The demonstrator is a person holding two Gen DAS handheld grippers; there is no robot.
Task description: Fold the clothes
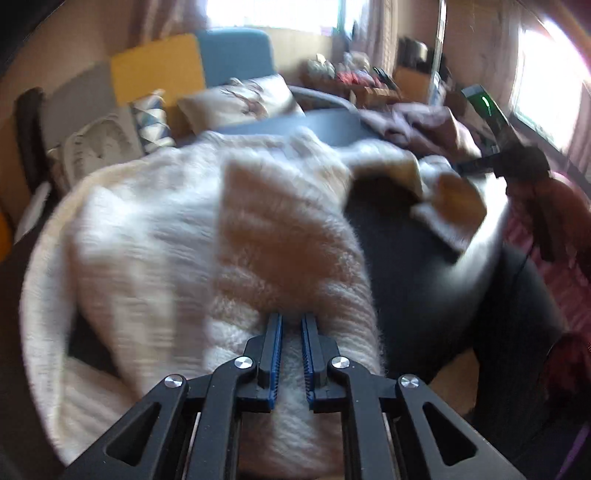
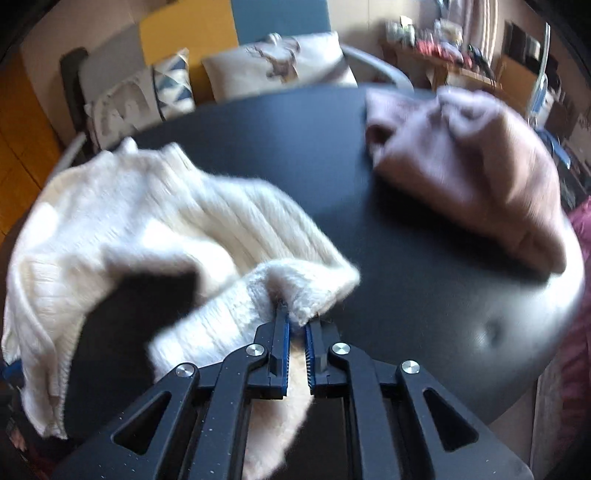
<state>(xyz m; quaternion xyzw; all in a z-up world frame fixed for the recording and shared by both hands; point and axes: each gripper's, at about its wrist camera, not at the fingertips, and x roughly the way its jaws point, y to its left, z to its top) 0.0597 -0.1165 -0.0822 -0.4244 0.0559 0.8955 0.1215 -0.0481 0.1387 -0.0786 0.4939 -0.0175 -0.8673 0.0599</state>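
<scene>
A cream ribbed knit sweater [image 1: 155,236] lies spread and rumpled over the dark round table [image 1: 406,251]. My left gripper [image 1: 292,318] is shut on a thick fold of the knit, which bulges up in front of the fingers. In the right wrist view the same sweater [image 2: 122,214] covers the table's left half, and my right gripper [image 2: 297,323] is shut on a fluffy edge of it near the table's [image 2: 388,258] middle. The other gripper [image 1: 495,122] shows blurred at the far right of the left wrist view, beside the sweater's far edge.
A crumpled mauve garment [image 2: 469,173] lies on the table's far right part. Behind the table stands a bench with patterned cushions [image 2: 280,59] and yellow and blue back panels [image 2: 188,33]. A cluttered shelf [image 2: 439,40] is at the back right. Both views are motion-blurred.
</scene>
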